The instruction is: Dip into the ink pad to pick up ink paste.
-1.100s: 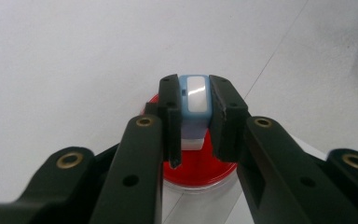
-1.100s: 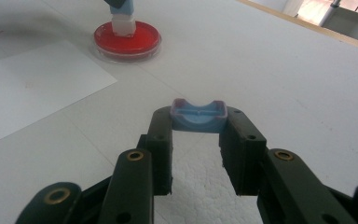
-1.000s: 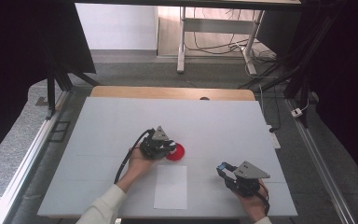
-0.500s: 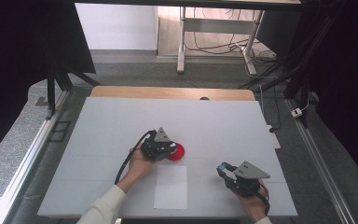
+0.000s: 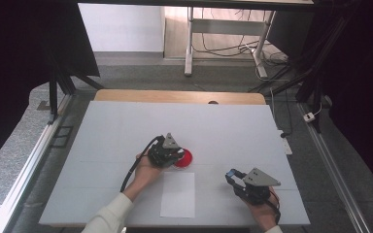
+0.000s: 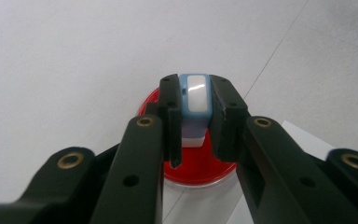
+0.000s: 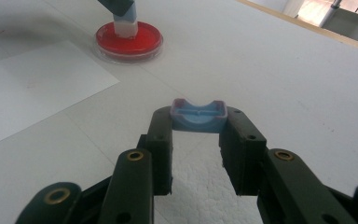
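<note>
My left gripper (image 6: 194, 88) is shut on a small blue-and-white stamp-like block (image 6: 196, 100). The block's white lower end rests on a round red pad in a clear dish (image 6: 196, 173). In the high view that gripper (image 5: 177, 154) sits at the table's middle, over the dish (image 5: 185, 158). My right gripper (image 7: 198, 122) is shut on a blue cap (image 7: 197, 115) with a curved top edge, held just above the white table. In the high view it (image 5: 231, 175) is at the front right. From the right gripper view, the dish (image 7: 128, 43) and block (image 7: 125, 26) lie farther off.
A white sheet of paper (image 5: 178, 194) lies near the front edge, just below the dish, and appears again in the right gripper view (image 7: 28, 88). The white table (image 5: 126, 126) has a wooden strip along its far edge. Dark stands and cables surround it.
</note>
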`<state>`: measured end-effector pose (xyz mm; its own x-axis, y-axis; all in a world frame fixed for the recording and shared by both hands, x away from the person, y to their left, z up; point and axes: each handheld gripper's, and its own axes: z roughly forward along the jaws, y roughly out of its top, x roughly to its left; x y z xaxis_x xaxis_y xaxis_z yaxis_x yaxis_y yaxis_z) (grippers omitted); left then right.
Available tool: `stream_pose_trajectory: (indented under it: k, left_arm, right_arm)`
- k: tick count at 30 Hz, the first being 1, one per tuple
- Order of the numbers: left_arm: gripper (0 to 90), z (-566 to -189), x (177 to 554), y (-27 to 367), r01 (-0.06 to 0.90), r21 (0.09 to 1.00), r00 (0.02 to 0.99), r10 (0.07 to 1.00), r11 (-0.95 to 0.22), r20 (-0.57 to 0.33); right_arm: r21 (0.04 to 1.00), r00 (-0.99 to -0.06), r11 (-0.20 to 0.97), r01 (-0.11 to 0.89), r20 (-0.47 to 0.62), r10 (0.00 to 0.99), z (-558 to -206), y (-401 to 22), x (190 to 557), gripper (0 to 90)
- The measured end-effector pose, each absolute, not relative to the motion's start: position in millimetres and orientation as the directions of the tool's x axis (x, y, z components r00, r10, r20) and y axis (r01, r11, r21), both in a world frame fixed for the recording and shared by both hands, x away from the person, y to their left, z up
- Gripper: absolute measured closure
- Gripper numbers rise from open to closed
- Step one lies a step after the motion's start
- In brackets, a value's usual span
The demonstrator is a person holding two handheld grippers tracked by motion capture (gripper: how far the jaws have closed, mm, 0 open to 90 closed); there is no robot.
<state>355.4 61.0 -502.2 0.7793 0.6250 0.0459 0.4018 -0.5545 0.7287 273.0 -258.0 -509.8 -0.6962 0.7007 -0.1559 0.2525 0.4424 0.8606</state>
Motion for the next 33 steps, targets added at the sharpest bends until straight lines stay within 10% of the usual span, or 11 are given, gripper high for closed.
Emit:
stream_pose_trajectory:
  k: [33]
  left_arm:
    - [76.4, -498.1, 355.3, 67.7, 0.398, 0.755, 0.784, 0.621, -0.52, 0.014]
  right_arm:
    - [0.868, -0.697, 0.434, 0.241, -0.157, 0.7, -508.9, -259.0, 272.4, 65.0]
